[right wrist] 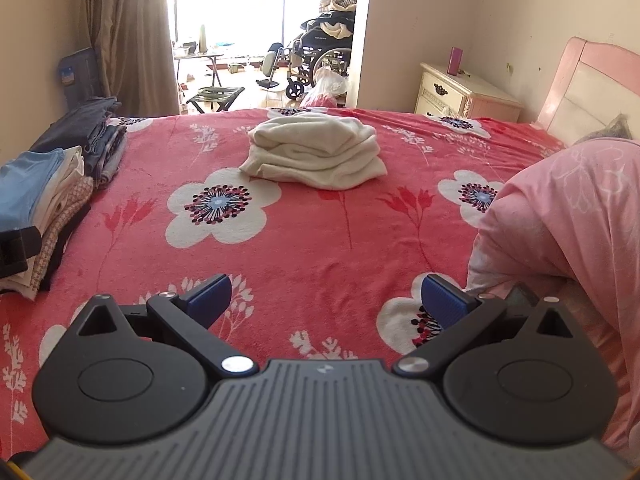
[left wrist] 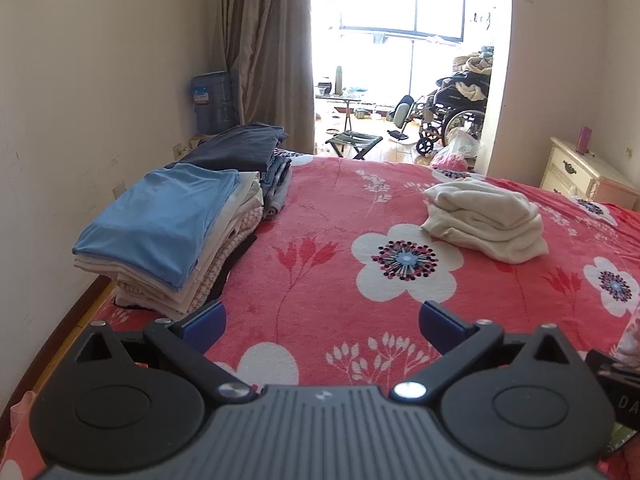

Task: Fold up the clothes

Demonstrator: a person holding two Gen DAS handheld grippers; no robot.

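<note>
A cream-white garment (left wrist: pixel 486 218) lies bunched in a loose heap on the red flowered bedspread (left wrist: pixel 320 248), far from both grippers; it also shows in the right wrist view (right wrist: pixel 318 152). A stack of folded clothes with a light blue top (left wrist: pixel 160 224) sits at the bed's left edge, with a darker folded stack (left wrist: pixel 240 152) behind it. My left gripper (left wrist: pixel 322 326) is open and empty above the bedspread, just right of the blue stack. My right gripper (right wrist: pixel 326 298) is open and empty above the bedspread (right wrist: pixel 320 240).
A pink quilt (right wrist: pixel 568 240) is piled at the right, touching the right gripper's right finger. A headboard (right wrist: pixel 592 84) and cream nightstand (right wrist: pixel 460 92) stand at the far right. The wall runs along the left. A wheelchair (right wrist: pixel 316 56) and a folding stool (right wrist: pixel 216 96) stand beyond the bed.
</note>
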